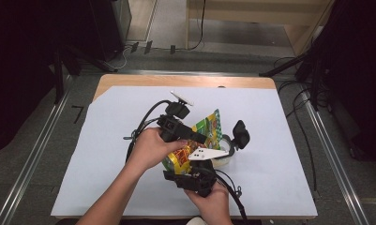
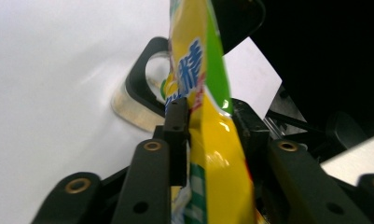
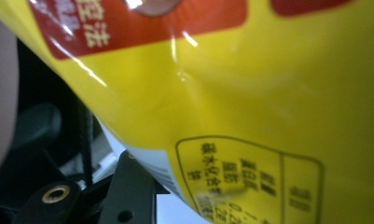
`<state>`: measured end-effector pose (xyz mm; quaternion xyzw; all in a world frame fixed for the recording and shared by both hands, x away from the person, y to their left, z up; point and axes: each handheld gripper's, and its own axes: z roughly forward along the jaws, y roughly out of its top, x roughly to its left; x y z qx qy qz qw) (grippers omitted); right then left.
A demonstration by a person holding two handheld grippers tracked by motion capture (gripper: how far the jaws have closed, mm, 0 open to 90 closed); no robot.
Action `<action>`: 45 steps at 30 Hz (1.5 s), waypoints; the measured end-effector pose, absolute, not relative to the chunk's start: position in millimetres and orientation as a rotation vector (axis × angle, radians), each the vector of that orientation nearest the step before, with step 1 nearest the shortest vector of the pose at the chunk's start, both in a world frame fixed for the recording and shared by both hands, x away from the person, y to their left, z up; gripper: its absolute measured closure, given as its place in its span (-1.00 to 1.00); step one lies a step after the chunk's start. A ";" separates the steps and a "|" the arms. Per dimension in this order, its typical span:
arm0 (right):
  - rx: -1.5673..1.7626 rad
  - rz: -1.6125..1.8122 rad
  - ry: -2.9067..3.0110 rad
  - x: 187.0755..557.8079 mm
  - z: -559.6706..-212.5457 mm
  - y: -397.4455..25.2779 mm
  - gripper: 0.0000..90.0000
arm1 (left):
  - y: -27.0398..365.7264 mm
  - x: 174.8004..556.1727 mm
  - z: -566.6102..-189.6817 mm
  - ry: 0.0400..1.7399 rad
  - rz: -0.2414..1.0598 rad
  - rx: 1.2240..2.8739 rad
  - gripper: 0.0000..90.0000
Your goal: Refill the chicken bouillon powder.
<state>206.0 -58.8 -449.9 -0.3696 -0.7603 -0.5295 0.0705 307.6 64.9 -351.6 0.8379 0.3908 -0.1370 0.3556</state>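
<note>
Snack bag point(image 1: 209, 129) over clear container point(image 1: 225, 159); contents apparently hidden.

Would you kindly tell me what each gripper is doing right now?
Left gripper: closed on the yellow snack bag.
Right gripper: against the bag, but open or closed cannot be told.

Both forearms are bare, with no sleeve. The left tongs point(image 1: 200, 137) are matte black, blocky, with a round white disc on top and black cables looping behind. The right tongs point(image 1: 191, 174) are black too, topped by a white three-cornered plate with dark dots, a black cable trailing. Brass-ringed screw holes stud the black jaw arms
</note>
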 end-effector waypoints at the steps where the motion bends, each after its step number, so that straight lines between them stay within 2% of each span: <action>1: -1.119 -1.598 -2.256 206.8 -449.8 -59.8 0.45 | 65.3 306.9 -350.2 1.008 -0.350 2.156 0.52; 8: -1.138 -1.603 -2.214 207.9 -450.1 -60.6 0.43 | 65.3 306.8 -350.1 1.023 -0.349 2.158 0.60; 13: -1.108 -1.610 -2.191 209.8 -450.1 -60.0 0.31 | 65.4 307.5 -349.6 1.028 -0.337 2.158 0.62; 24: -1.099 -1.608 -2.256 211.3 -451.6 -60.3 0.44 | 64.8 307.9 -351.6 1.015 -0.324 2.156 0.62; 45: -1.073 -1.595 -2.247 216.1 -450.5 -60.4 0.44 | 67.5 308.6 -350.5 1.043 -0.308 2.134 0.62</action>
